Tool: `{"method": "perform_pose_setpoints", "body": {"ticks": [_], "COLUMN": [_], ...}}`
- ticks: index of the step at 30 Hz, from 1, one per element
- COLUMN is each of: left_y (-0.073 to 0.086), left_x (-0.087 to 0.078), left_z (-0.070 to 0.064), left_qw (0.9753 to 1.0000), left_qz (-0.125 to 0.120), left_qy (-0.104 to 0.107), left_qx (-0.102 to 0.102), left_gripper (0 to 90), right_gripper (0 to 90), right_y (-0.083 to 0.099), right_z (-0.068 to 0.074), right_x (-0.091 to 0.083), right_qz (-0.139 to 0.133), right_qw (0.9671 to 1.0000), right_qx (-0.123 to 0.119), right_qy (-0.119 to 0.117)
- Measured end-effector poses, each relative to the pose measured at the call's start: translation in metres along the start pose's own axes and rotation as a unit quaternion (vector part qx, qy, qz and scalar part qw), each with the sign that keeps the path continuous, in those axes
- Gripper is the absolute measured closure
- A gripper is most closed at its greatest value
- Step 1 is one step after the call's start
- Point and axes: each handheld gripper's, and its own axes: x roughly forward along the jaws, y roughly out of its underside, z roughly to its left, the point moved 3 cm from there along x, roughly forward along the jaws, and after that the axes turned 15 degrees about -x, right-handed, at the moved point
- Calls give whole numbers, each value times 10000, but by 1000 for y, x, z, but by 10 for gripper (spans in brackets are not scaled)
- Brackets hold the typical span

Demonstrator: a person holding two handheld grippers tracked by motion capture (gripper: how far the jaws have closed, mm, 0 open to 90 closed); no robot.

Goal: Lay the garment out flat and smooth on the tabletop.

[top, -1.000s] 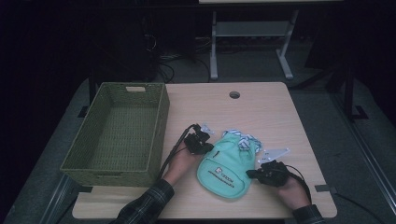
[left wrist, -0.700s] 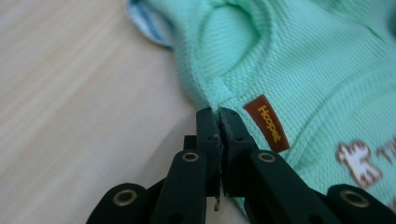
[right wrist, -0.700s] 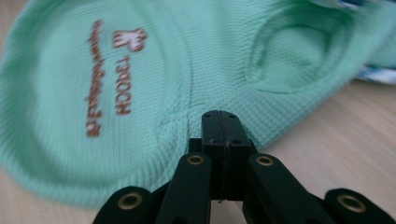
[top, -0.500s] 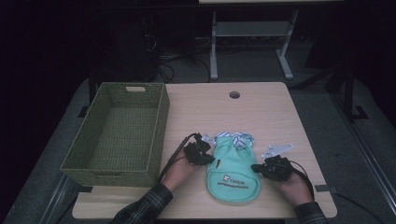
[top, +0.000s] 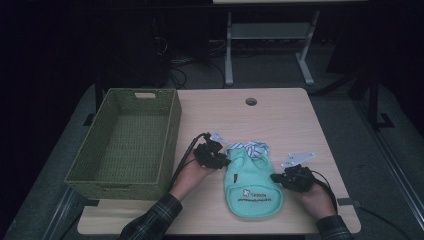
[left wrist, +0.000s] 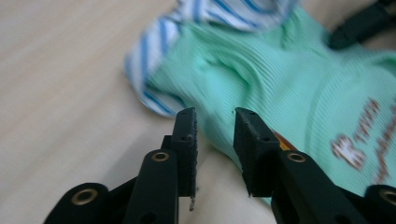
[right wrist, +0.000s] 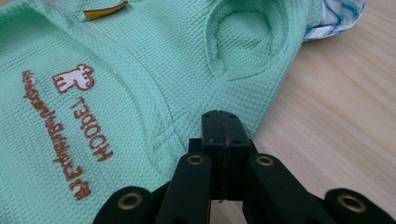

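Observation:
A small mint-green garment (top: 252, 187) with brown print and a blue-and-white striped collar (top: 250, 148) lies flat near the table's front edge. My left gripper (top: 216, 157) sits at its left edge. In the left gripper view this gripper (left wrist: 215, 125) is open, its jaws a short way apart over the garment's (left wrist: 289, 84) hem beside the collar (left wrist: 154, 70). My right gripper (top: 287, 178) is at the garment's right edge. In the right gripper view its jaws (right wrist: 223, 122) are pressed together on the hem of the garment (right wrist: 116, 70), where the cloth puckers.
A green woven basket (top: 127, 140) stands empty at the left of the wooden table (top: 280, 120), close to my left hand. A cable hole (top: 251, 101) is near the far edge. Desk legs and cables lie on the dark floor beyond.
The garment has shifted a little toward the front edge and lies straighter and flatter. My right gripper has moved slightly right with its edge. My left gripper has barely moved.

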Motion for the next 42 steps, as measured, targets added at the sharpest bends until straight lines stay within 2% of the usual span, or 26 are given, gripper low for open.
{"method": "perform_pose_setpoints", "body": {"ticks": [8, 10, 13, 16, 17, 19, 20, 23, 26, 29, 31, 35, 37, 42], "left_y": [-30, -34, -35, -33, -32, -30, -29, -30, -31, -32, -31, -28, -29, -29], "left_x": [23, 29, 38, 44, 44, 47, 48, 47, 42, 36, 39, 42, 42, 27], "left_z": [24, 27, 28, 29, 29, 29, 28, 28, 34, 43, 48, 48, 46, 39], "left_qw": [9996, 9993, 9993, 9995, 9996, 9994, 9992, 9990, 9981, 9976, 9978, 9983, 9982, 9986], "left_qz": [-72, -74, -38, 95, 206, 293, 315, 343, 250, 120, 119, 22, 32, -162], "left_qy": [-56, -37, 3, -54, -107, -197, -228, -298, -557, -677, -645, -579, -600, -507], "left_qx": [-266, -354, -377, -298, -186, -49, -7, 48, 124, 49, -31, 11, 7, 62], "left_gripper": [611, 599, 586, 605, 627, 697, 771, 849, 859, 861, 860, 829, 740, 680], "right_gripper": [898, 898, 898, 898, 898, 898, 898, 899, 899, 900, 900, 900, 900, 899], "right_y": [0, 0, 1, 0, 0, 0, 0, 0, 1, 1, 0, 1, 1, 0], "right_z": [0, 0, 0, 0, 0, 0, 0, 0, 0, 0, 0, 0, -1, 0], "right_x": [0, 0, 0, 0, 0, 0, 0, 0, 0, 0, 0, 0, 0, 0], "right_qz": [-11, -17, -19, -14, -13, -15, -14, -9, -5, 0, 2, -2, -9, -4], "right_qw": [10000, 10000, 10000, 10000, 10000, 10000, 10000, 10000, 10000, 10000, 10000, 10000, 10000, 10000], "right_qx": [-12, -13, -11, -11, -14, -9, -9, -7, 3, 10, 5, 7, 17, 16], "right_qy": [3, -1, -7, 1, 2, -1, 1, 2, -12, -18, -13, -19, -26, -17]}}
